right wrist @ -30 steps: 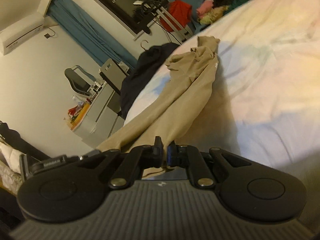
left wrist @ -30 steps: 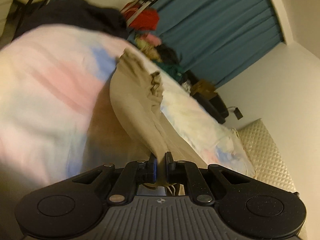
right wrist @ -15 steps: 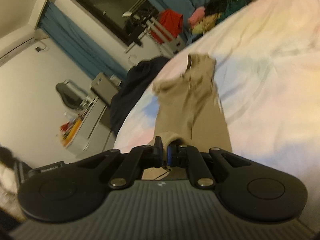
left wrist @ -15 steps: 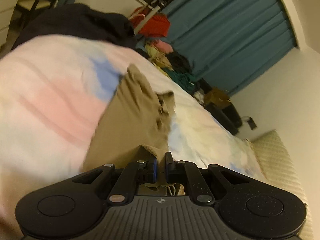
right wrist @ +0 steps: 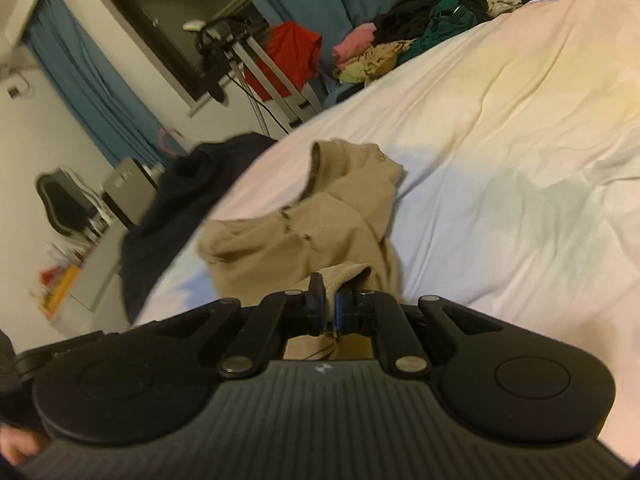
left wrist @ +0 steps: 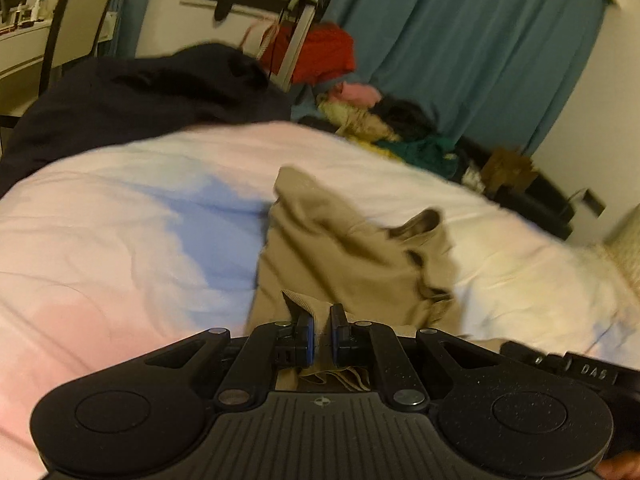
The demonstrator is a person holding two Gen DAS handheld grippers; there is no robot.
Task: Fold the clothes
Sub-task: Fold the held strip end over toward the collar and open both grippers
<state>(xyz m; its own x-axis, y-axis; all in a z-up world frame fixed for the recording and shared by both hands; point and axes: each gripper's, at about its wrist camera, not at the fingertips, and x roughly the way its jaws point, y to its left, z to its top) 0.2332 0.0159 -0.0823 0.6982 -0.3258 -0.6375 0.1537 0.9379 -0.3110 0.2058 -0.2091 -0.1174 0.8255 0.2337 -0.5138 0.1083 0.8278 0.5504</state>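
While both tools (left wrist: 322, 330) (right wrist: 328, 312) stay clamped, trousers (left wrist: 352, 264) bunch closer.

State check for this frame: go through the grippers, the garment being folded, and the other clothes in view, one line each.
Left gripper: shut on the tan trousers.
Right gripper: shut on the tan trousers.
Tan trousers: rumpled on the pastel bedspread, near end pinched by both grippers, not yet neatly folded.
Dark garment: heaped at the bed's far edge, unfolded.
Clothes pile: loose, unfolded.
Red garment: hanging on the rack.
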